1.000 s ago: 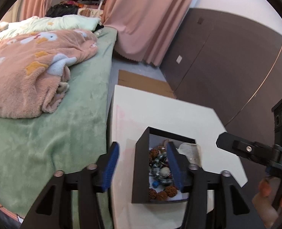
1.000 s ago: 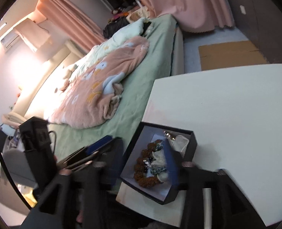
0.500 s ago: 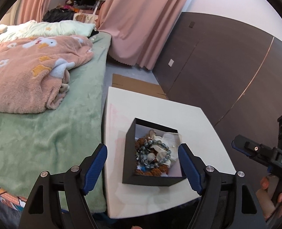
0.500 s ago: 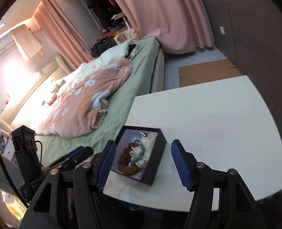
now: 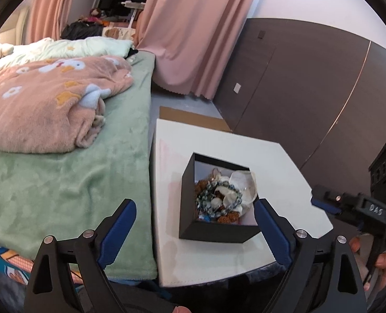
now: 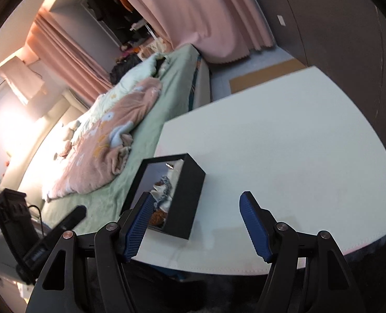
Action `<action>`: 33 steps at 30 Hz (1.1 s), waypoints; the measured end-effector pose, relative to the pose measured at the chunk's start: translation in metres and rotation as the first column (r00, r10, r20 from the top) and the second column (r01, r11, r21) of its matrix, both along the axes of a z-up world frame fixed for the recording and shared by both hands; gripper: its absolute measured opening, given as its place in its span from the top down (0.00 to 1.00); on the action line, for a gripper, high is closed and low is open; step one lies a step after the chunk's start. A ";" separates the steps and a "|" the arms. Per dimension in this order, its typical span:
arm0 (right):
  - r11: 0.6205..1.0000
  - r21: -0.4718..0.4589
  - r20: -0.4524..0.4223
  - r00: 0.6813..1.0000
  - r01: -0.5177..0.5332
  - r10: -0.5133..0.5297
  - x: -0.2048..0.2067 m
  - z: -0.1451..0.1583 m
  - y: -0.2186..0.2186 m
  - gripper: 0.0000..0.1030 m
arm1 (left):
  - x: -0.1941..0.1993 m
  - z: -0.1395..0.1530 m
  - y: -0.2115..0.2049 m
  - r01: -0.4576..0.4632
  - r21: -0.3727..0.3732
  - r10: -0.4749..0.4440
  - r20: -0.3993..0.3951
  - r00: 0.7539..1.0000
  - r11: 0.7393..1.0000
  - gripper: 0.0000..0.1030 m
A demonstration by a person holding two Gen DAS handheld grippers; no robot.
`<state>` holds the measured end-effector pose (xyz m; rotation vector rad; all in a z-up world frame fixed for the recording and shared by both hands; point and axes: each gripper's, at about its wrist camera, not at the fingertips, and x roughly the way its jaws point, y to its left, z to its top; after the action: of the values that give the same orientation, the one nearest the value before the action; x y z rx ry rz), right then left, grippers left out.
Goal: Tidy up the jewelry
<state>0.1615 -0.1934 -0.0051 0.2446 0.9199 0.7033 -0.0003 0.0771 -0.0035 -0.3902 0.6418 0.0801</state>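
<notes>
Left wrist, jewelry box (image 5: 190, 200) beyond open hand-held gripper (image 5: 193, 224)

In the right wrist view, most of the jewelry (image 6: 164, 185) was hidden by the black box's (image 6: 185, 198) near wall. Single pieces could not be told apart. The hand (image 5: 383, 260) was cut off by the edge.

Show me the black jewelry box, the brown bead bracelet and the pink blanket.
black jewelry box (image 5: 215, 230): left wrist view, on its near outer wall.
brown bead bracelet (image 5: 225, 218): left wrist view, on beads at the near inside edge.
pink blanket (image 5: 41, 107): left wrist view, on its fuzzy middle.
</notes>
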 end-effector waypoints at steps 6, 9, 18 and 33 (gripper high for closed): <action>0.999 -0.048 0.073 0.997 -0.011 0.015 -0.018 0.009 0.000 0.33 | -0.008 0.005 -0.012 0.004 0.070 -0.007 0.042 0.999 0.998 0.08; 0.996 -0.091 0.136 0.991 0.016 -0.004 -0.029 0.015 -0.004 0.29 | -0.012 0.007 -0.015 0.002 0.074 -0.007 0.057 0.998 0.997 0.04; 0.991 -0.119 0.147 0.988 0.054 -0.036 -0.052 0.012 -0.031 0.18 | -0.016 0.009 -0.023 -0.011 0.126 0.002 0.076 0.997 0.992 0.03; 0.992 -0.041 0.130 0.985 0.118 -0.111 -0.052 0.010 -0.059 0.08 | -0.017 0.011 -0.034 -0.008 0.199 -0.008 0.077 0.997 0.980 0.00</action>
<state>0.1096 -0.2527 0.0047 0.2051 0.7933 0.5827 -0.0170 0.0434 0.0073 -0.1990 0.5510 0.1273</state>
